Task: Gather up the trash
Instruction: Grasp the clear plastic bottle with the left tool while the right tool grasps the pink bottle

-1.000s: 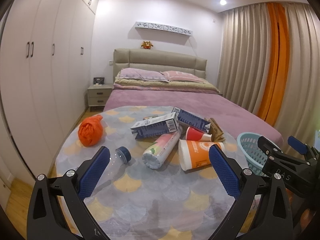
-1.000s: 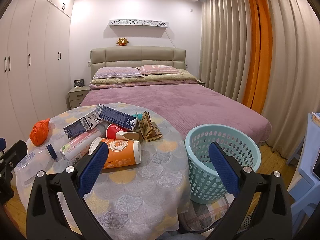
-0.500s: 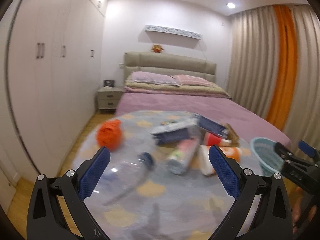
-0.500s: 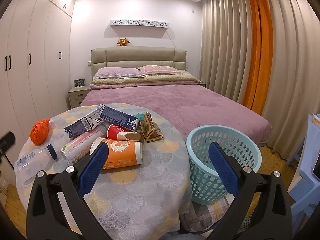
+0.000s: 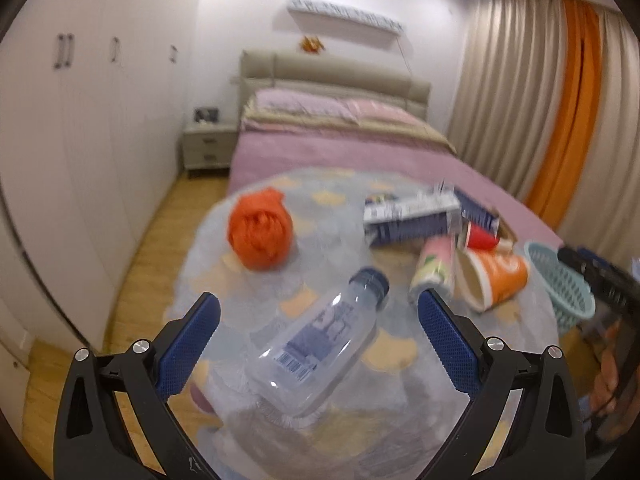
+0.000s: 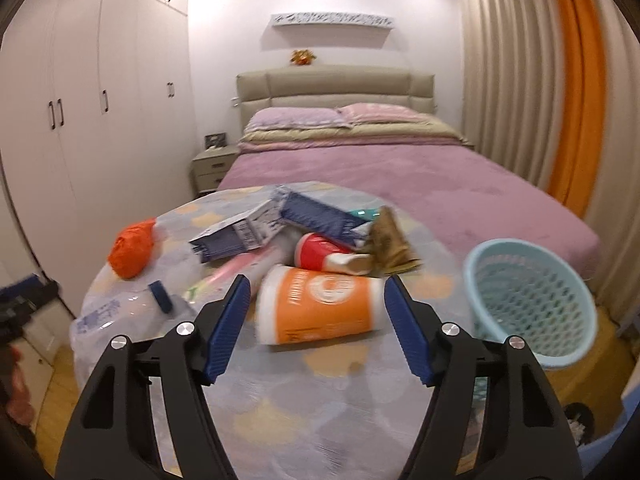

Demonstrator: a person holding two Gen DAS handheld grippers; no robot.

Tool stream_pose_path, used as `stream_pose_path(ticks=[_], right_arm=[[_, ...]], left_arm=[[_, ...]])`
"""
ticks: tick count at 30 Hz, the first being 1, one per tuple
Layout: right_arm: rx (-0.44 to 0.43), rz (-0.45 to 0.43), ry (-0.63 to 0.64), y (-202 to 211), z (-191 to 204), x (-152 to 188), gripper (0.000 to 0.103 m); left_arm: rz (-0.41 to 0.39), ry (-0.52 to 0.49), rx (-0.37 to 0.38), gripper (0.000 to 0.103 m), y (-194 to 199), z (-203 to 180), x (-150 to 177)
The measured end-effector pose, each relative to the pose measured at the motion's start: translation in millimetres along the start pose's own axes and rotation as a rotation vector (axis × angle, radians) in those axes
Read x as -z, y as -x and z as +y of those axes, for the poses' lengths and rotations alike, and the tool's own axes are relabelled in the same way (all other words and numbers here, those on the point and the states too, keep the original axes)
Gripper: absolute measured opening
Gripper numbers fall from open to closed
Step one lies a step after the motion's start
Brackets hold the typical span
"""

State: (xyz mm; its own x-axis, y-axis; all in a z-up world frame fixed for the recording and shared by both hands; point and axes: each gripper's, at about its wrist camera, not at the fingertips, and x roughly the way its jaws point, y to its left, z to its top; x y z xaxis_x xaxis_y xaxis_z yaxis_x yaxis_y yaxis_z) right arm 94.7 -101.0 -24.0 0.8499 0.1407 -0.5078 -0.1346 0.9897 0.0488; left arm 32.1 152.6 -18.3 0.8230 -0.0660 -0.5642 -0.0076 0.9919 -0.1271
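Trash lies on a round table (image 5: 392, 384) with a patterned cloth. My left gripper (image 5: 318, 312) is open, its jaws on either side of a clear plastic bottle (image 5: 320, 340) with a blue cap that lies on the table. My right gripper (image 6: 318, 292) is open, its jaws on either side of an orange paper cup (image 6: 320, 310) lying on its side. Behind are a red cup (image 6: 320, 252), blue cartons (image 6: 240, 236), a pink cup (image 5: 434, 268), brown paper (image 6: 392, 244) and an orange bag (image 5: 260, 232). A light blue basket (image 6: 532, 300) stands to the right of the table.
A bed (image 6: 380, 168) with a purple cover lies beyond the table. White wardrobes (image 6: 100, 120) line the left wall, a nightstand (image 6: 212, 168) stands by the bed, and curtains (image 6: 540, 80) hang on the right. The bottle also shows in the right wrist view (image 6: 120, 316).
My left gripper has moved left and down over the bottle. My right gripper has moved left and forward over the orange cup, and its jaws are closer together.
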Motion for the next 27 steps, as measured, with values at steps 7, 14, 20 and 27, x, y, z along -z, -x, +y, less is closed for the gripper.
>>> stream_pose_path(ticks=[7,14,20,27], right_arm=[[-0.121,0.111,-0.001,-47,41,-9,0.066],[-0.154,0.306,-0.091,-115,67,-11,0.066],[-0.116,0.453,-0.169,-156,76,-6,0.068],[-0.012,0.479,-0.157,-180,92,-11,0.069]], left_arm=[[0.104,-0.040,0.036,0.096,-42,6,7],[0.161,-0.082,0.070,0.096,-62,0,14],[0.195,-0.112,0.086,0.096,-70,-3,17],[0.208,-0.151,0.082,0.090,-76,-13,20]])
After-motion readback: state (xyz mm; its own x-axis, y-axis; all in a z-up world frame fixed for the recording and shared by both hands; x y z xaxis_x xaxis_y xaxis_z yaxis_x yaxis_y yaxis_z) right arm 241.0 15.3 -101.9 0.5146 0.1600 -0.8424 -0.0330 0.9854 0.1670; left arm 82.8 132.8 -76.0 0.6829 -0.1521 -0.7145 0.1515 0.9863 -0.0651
